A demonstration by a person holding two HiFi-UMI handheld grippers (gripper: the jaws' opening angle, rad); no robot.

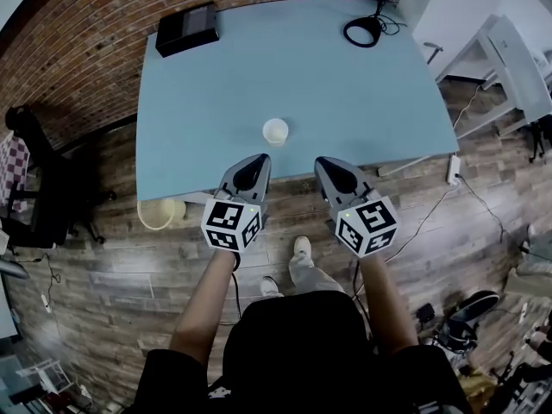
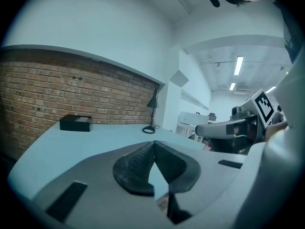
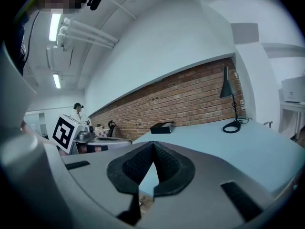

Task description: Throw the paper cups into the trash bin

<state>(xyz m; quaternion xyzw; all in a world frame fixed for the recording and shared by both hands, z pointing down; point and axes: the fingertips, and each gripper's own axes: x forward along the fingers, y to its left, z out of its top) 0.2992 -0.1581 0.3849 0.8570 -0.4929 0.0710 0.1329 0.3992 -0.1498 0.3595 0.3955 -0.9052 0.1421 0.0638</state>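
One white paper cup [image 1: 275, 132] stands upright on the light blue table [image 1: 207, 102], close to its front edge. My left gripper [image 1: 257, 164] hovers at that edge just below and left of the cup, its jaws shut with nothing between them. To the cup's lower right, my right gripper [image 1: 325, 166] is likewise shut and empty. A pale round bin [image 1: 158, 214] sits on the floor beside the table's front left corner. In the left gripper view [image 2: 154, 143] and the right gripper view [image 3: 153, 143] the pads meet at the tips, and neither view shows the cup.
A black box [image 1: 187, 28] lies at the table's far left and a black lamp with a ring base [image 1: 362, 31] at the far right. A dark chair [image 1: 39, 188] stands at the left, white furniture [image 1: 509, 67] and cables at the right. A wood floor lies below.
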